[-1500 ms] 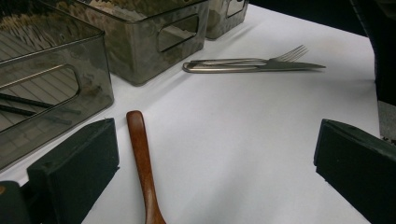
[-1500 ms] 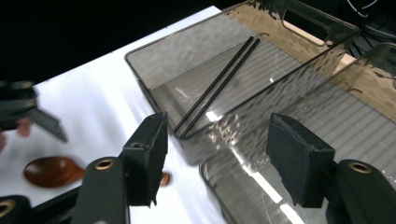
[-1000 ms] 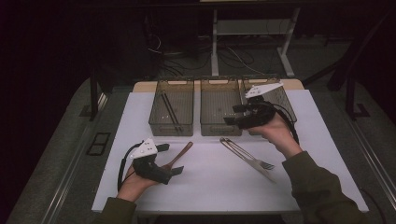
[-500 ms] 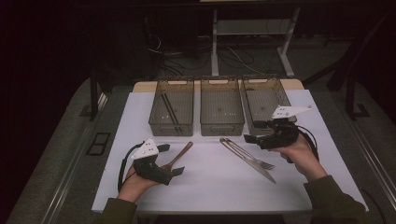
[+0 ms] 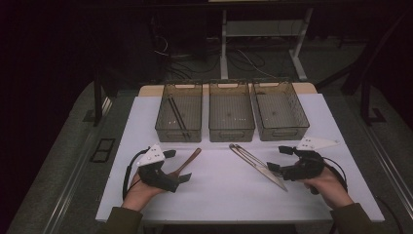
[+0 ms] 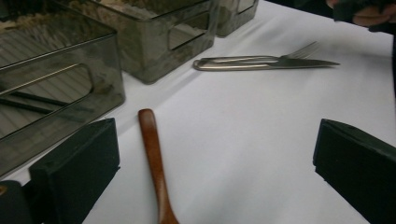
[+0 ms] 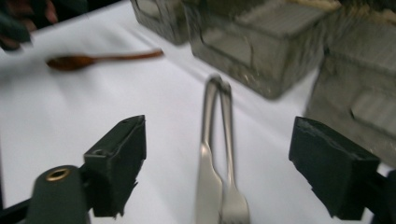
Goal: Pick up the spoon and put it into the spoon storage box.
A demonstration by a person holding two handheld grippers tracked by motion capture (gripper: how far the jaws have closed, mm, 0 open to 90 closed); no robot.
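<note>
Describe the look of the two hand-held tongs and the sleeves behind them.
Both the left tongs and the right tongs have black bodies with two blocky black jaws and a pale grey three-cornered plate on top. A black cable loops from each. The person's sleeves are dark olive.

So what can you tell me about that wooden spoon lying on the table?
The wooden spoon is reddish-brown and glossy, with a slim handle that ends in a rounded tip and a small oval bowl. It lies flat on the white table cover, in front of the leftmost clear bin but apart from it. Its handle points toward the bins. Its bowl end lies between the open jaws of the left gripper, whose pads do not press on it.
</note>
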